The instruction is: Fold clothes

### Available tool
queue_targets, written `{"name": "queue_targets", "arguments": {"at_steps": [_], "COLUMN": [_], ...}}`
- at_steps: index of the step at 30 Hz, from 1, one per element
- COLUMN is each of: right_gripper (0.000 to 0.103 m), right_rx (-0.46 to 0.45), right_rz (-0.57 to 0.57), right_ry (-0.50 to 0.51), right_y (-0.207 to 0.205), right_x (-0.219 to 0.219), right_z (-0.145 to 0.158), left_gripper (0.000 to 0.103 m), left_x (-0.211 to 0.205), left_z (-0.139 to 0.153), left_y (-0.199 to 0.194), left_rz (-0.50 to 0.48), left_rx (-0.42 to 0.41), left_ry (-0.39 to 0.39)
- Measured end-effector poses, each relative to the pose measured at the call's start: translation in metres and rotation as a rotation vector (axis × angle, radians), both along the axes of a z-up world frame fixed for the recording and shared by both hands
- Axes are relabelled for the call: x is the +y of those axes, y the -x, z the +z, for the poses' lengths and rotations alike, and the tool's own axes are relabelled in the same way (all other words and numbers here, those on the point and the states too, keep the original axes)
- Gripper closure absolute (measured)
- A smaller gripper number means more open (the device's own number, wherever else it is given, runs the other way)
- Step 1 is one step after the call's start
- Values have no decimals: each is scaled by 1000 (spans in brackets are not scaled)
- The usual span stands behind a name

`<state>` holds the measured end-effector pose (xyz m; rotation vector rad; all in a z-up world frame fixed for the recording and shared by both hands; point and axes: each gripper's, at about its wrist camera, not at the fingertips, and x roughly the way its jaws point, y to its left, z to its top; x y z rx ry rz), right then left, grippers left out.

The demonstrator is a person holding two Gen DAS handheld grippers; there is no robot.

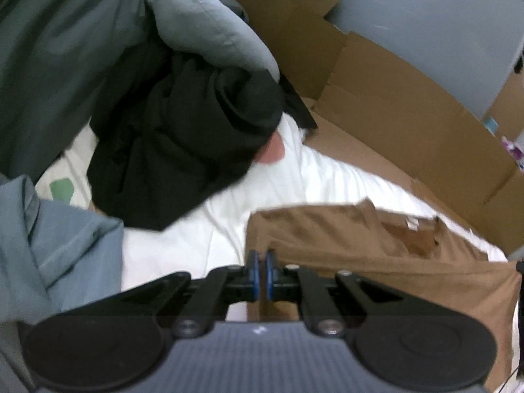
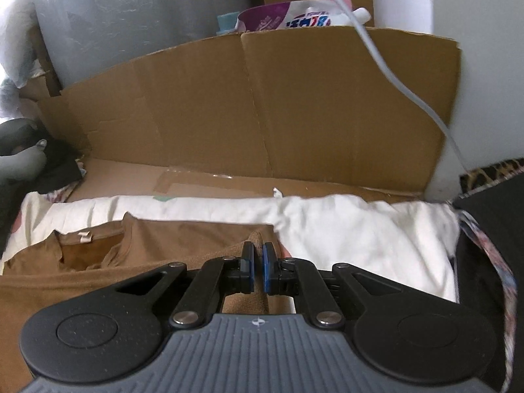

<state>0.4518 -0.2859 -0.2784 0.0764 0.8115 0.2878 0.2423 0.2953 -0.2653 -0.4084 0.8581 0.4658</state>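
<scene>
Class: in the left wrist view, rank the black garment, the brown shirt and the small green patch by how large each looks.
1-2. black garment and brown shirt: alike, and the shirt lies nearer the camera, so unranked.
3. green patch: clearly smallest.

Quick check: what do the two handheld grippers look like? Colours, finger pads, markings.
Both match. The left gripper has a grey ribbed body, black scissor-style linkage arms with silver pivot screws, round black side housings, and blue pads on black finger mounts. A small white mark sits at the body's centre. The right gripper is identical, its mark a small white compass-like symbol. No gripper cabling or sleeves visible.
</scene>
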Motion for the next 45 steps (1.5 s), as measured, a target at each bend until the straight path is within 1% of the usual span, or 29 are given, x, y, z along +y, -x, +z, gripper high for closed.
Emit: {"name": "queue_targets", "arguments": {"at_steps": [4, 12, 17, 22, 25, 29, 34, 35, 37, 39, 40, 41, 42, 43, 45], "right_gripper": [99, 99, 99, 99, 99, 99, 99, 99, 98, 96, 94, 82, 71, 64, 64], "right_rx": [4, 32, 52, 55, 57, 69, 61, 63, 78, 87, 82, 73, 62, 54, 42], "right_rz": [-11, -9, 10, 21, 12, -2, -28, -34, -35, -47, -55, -59, -61, -61, -60], "right_ry": [1, 19, 37, 50, 49, 56, 50, 45, 28, 24, 23, 13, 3, -2, -10], "right_y": [-25, -72, -93, -110, -119, -128, -137, -139, -141, -140, -137, -134, -129, -124, -114], "right_x": [7, 30, 48, 59, 61, 65, 70, 71, 73, 73, 72, 70, 68, 64, 57], "right_z": [-4, -15, -24, -28, -30, -36, -39, -41, -48, -51, -50, -47, -44, -40, -34], "left_gripper": [98, 98, 98, 98, 98, 98, 98, 97, 93, 93, 86, 79, 75, 71, 71], "left_x": [6, 24, 35, 39, 36, 42, 43, 42, 39, 35, 34, 32, 30, 27, 23], "left_z": [1, -15, -25, -22, -19, -19, -27, -30, -35, -34, -33, -31, -29, -27, -24], "left_y": [-25, -62, -71, -75, -81, -89, -97, -99, -101, -95, -91, -85, -79, -73, -61], "left_rz": [-3, 8, 29, 34, 10, 27, 38, 37, 42, 47, 46, 41, 37, 36, 39], "left_rx": [-1, 53, 71, 51, 45, 45, 67, 83, 125, 139, 139, 128, 122, 123, 129], "left_ry": [-24, -63, -64, -61, -91, -87, -109, -109, -110, -117, -114, -101, -89, -80, -69]}}
